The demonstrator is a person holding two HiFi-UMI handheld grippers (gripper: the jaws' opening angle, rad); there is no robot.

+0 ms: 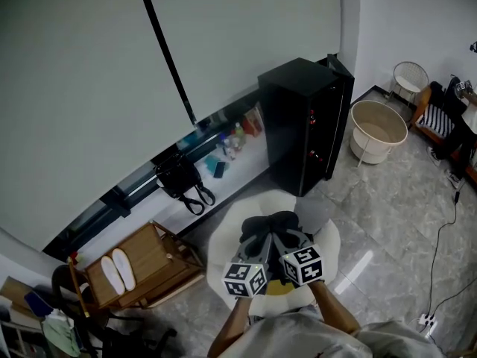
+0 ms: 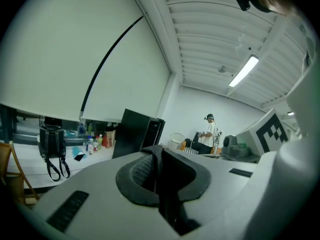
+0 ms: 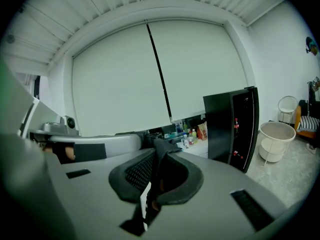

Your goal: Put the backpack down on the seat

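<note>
The left tongs (image 2: 159, 176) and the right tongs (image 3: 154, 184), side by side, are each pinching nearly shut on a dark strap (image 2: 151, 156) of the black backpack (image 1: 270, 225). The backpack is hanging over the middle of the round white seat (image 1: 223, 239), bulging toward the seat's far edge. From above, its long axis cannot be told.

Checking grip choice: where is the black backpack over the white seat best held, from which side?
By its straps, from the near side, as now: the left tongs and right tongs each pinch one flat, thin strap, and the backpack itself is beyond them, over the seat.
</note>
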